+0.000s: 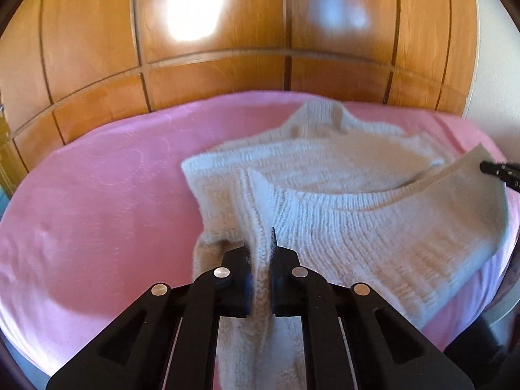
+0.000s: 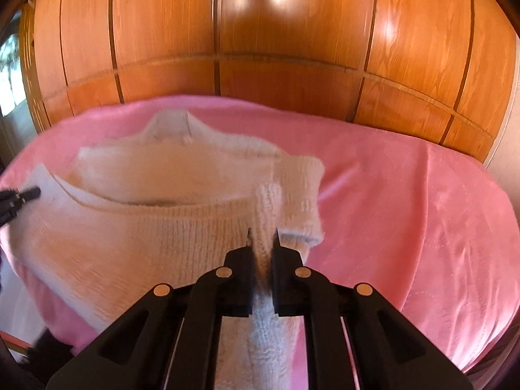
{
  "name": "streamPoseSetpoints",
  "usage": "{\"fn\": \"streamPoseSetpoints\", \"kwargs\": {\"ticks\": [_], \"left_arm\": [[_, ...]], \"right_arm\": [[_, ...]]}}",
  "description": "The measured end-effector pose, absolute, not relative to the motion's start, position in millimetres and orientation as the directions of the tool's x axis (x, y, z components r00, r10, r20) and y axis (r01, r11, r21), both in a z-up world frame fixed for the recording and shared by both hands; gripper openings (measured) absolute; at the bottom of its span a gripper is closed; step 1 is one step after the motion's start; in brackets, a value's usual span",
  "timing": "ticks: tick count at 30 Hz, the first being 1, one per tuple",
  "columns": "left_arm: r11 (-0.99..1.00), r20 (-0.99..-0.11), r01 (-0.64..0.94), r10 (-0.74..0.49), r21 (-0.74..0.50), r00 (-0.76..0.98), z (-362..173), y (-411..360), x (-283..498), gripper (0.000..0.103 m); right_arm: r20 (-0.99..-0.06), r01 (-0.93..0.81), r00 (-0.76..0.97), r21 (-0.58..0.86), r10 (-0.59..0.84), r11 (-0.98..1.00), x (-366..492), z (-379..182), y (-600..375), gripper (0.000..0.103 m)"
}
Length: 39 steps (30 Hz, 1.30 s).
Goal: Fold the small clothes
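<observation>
Left wrist view: the left gripper [image 1: 261, 253] is closed on a fold of the cream knitted sweater [image 1: 325, 195], at the hem's left corner; the knit is pinched between its black fingers [image 1: 239, 260] and hangs down below them; the rest of the sweater lies on the pink blanket [image 1: 97, 195], collar toward the far edge, near the wooden wardrobe [image 1: 211, 65]; the hem is raised off the blanket, and the right gripper's tip shows at the hem's other corner.

Right wrist view: the right gripper [image 2: 262, 243] is likewise clamped on the sweater [image 2: 146, 227], at the hem's right corner, beside a folded sleeve [image 2: 302, 195]; the blanket [image 2: 406, 211] lies bare to the right; the left gripper [image 2: 22, 195] touches the hem's far-left corner; the wardrobe [image 2: 292, 48] stands behind.
</observation>
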State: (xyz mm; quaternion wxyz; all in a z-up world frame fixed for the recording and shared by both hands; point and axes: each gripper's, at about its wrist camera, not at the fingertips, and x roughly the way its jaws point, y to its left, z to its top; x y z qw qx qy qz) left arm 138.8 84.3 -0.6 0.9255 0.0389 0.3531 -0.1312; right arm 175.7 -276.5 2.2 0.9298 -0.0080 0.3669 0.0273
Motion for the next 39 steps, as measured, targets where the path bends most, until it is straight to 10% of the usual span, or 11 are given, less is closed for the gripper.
{"fn": "streamPoseSetpoints", "kwargs": {"ticks": [13, 27, 32, 39], "left_arm": [[0.979, -0.604, 0.161, -0.203, -0.123, 0.771, 44.9, 91.0, 231.4, 0.006], [1.0, -0.795, -0.024, 0.025, 0.012, 0.606, -56.5, 71.6, 367.0, 0.007], [0.999, -0.756, -0.035, 0.05, 0.036, 0.652, -28.8, 68.8, 342.8, 0.035], [0.999, -0.667, 0.041, -0.04, -0.015, 0.744, 2.2, 64.0, 265.3, 0.045]], "right_arm": [[-0.604, 0.018, 0.791, 0.187, 0.1, 0.982, 288.2, 45.3, -306.8, 0.007], [-0.796, 0.168, 0.604, 0.079, -0.039, 0.983, 410.8, -79.6, -310.6, 0.014], [-0.768, 0.176, 0.638, 0.076, -0.055, 0.981, 394.0, -55.9, -317.3, 0.039], [-0.703, -0.141, 0.685, 0.133, 0.193, 0.981, 354.0, -9.9, -247.3, 0.041]]}}
